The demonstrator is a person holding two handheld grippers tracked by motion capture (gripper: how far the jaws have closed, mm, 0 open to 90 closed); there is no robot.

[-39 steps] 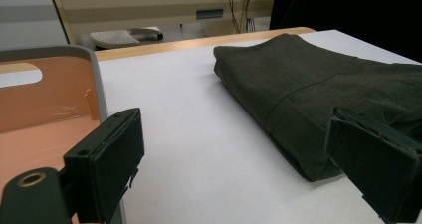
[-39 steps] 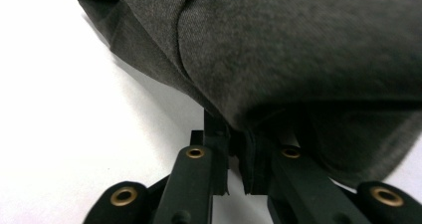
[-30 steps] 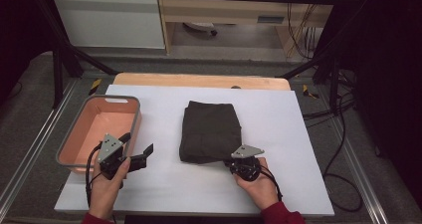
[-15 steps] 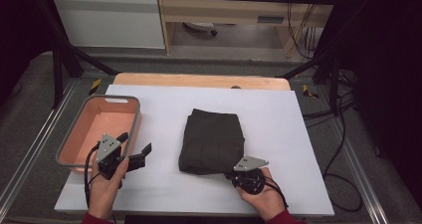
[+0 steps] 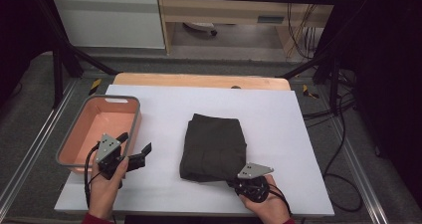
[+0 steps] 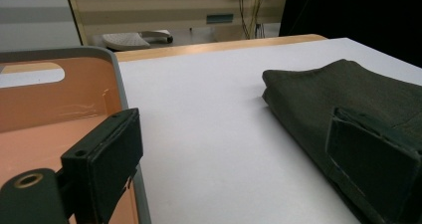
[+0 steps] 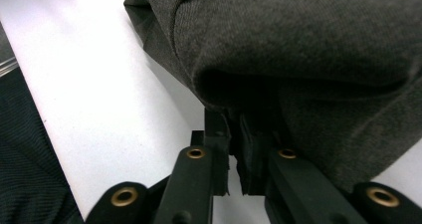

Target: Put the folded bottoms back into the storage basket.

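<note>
Cloth sat centre frame; my right gripper pinched its near corner. Left gripper gaped at lower left, so I judged a slow, level pull best.

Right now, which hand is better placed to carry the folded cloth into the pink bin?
Right. The right gripper has its jaws at the dark folded cloth's near edge. The left gripper is open beside the pink bin, holding nothing.

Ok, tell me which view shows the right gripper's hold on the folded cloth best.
The right gripper view: the right gripper has its jaws nearly together under the folded cloth edge. The high view shows that gripper at the cloth's near corner, jaws hidden. The left gripper view shows the cloth lying flat.
</note>
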